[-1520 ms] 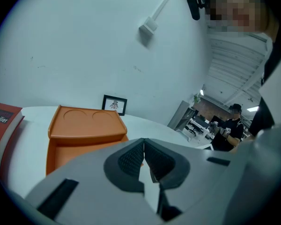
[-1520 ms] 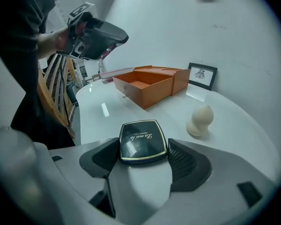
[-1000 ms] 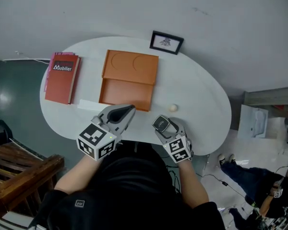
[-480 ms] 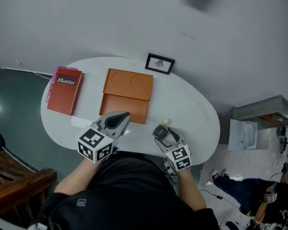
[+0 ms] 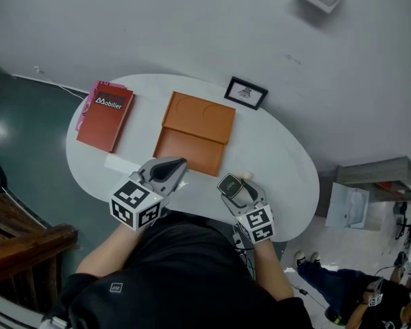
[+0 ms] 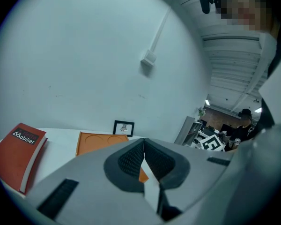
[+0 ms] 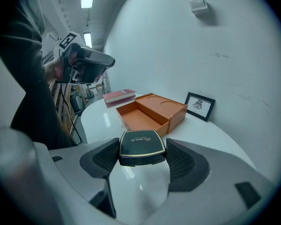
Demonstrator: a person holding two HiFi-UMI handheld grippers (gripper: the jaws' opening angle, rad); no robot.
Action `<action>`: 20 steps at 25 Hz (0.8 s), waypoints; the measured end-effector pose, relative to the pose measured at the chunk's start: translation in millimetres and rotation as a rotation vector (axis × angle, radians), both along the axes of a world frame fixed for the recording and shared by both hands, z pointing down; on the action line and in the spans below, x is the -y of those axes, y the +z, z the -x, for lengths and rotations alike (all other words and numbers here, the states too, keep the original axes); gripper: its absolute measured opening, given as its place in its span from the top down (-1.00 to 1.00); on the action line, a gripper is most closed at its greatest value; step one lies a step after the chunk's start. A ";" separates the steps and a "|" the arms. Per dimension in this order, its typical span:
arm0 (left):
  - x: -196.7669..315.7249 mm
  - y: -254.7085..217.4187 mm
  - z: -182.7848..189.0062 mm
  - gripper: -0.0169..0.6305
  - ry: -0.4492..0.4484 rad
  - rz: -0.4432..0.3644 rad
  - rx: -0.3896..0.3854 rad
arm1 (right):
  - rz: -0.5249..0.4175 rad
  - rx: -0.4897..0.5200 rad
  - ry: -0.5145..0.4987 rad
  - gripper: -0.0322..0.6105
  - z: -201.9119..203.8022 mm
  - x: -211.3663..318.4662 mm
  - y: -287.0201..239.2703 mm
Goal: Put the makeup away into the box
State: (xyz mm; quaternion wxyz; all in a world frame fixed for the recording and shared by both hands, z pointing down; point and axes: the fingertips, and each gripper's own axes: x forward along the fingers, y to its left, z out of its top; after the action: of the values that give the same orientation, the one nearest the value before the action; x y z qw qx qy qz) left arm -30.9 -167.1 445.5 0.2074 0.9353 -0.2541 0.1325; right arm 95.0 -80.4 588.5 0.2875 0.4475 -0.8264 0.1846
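Makeup compact (image 7: 141, 146), pinched only at its edges in our right gripper (image 7: 143, 154) above the table (image 7: 215, 139) and short of the open orange box (image 7: 175, 117), could, we reckon, pivot and drop if we swing fast; our left gripper (image 6: 144, 150) is clenched on nothing.

Left tongs (image 6: 144, 146) pressed together; right tongs (image 7: 143, 150) clamp a compact (image 7: 136, 142).

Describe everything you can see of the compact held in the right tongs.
The compact is a flat, square black case with rounded corners, a thin gold line round its lid and gold script across it, too small to read. It looks like glossy plastic. It is shut and lies level, lid up, clamped at two opposite sides by the pads of the right tongs, over the white table, short of the open orange box.
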 end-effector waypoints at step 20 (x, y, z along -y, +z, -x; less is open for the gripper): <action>-11.1 33.8 -0.7 0.91 -0.024 0.097 0.084 | 0.052 0.002 0.143 0.01 -81.3 19.4 42.1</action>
State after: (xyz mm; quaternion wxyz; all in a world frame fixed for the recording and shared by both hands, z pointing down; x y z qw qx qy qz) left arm -30.3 -156.0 479.3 0.2431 0.9147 -0.2672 0.1813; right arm 176.4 -99.8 630.6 0.2845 0.4977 -0.7874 0.2266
